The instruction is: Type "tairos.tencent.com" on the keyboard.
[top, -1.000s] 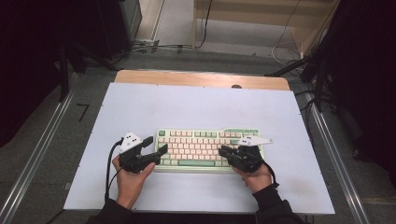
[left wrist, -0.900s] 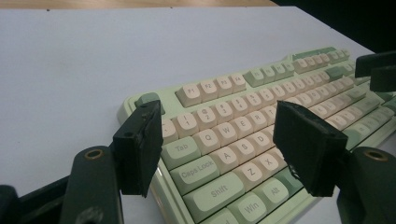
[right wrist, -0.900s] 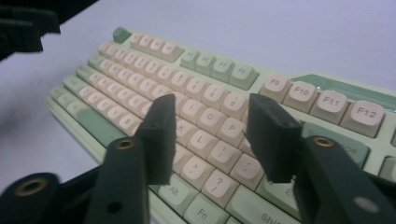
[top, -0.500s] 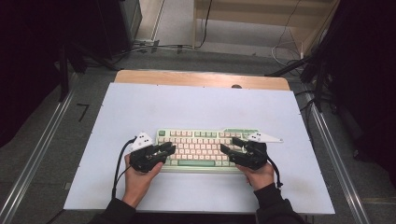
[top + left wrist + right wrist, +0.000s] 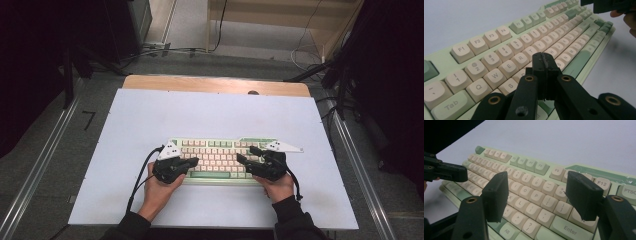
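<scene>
Left gripper is held with jaws pressed together, empty, above the D/F keys of the green-and-cream keyboard. Right gripper is held wide open, empty, over the P/L keys. Keyboard is seated mid-table.

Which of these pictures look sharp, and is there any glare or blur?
High view: evenly lit, soft, surroundings dark. Left gripper view: near keyboard legends crisp, far keys blurred. Right gripper view: glare on the green strip top right, the black jaws slightly soft.
</scene>
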Tool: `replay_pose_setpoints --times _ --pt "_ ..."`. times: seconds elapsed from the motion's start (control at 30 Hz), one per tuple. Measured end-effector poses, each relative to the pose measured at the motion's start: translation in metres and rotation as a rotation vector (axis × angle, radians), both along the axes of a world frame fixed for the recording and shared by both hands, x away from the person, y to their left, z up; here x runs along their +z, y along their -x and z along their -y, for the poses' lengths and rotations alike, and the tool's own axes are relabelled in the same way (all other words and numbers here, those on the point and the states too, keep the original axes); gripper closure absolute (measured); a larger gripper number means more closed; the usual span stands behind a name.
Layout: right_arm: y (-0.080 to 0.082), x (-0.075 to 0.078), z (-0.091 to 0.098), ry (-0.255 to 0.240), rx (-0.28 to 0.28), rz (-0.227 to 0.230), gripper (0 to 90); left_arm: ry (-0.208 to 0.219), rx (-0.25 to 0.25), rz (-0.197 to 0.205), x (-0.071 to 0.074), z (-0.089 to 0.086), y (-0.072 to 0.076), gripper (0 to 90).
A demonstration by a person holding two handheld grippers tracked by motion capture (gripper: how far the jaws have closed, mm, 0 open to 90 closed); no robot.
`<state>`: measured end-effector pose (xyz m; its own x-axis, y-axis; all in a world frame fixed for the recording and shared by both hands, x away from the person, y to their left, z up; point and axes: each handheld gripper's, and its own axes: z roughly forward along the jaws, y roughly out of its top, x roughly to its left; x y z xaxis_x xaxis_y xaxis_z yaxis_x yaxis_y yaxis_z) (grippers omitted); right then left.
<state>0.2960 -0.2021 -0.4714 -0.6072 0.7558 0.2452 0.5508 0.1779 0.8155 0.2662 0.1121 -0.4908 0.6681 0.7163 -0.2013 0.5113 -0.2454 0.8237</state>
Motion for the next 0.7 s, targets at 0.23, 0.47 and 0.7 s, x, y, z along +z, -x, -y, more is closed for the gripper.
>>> replay_pose_setpoints --times 0.23,0.47,0.7 --pt "0.0 0.0 -0.001 0.005 0.003 -0.002 33.3 -0.052 -0.018 -0.02 -0.003 0.008 -0.001 90.0" --pt "0.0 0.0 -0.002 0.016 0.004 -0.002 33.4 -0.105 -0.009 -0.058 -0.003 0.013 -0.002 90.0" --pt "0.0 0.0 -0.002 0.022 0.007 0.002 33.5 0.013 0.019 0.008 0.008 0.002 0.002 69.9"
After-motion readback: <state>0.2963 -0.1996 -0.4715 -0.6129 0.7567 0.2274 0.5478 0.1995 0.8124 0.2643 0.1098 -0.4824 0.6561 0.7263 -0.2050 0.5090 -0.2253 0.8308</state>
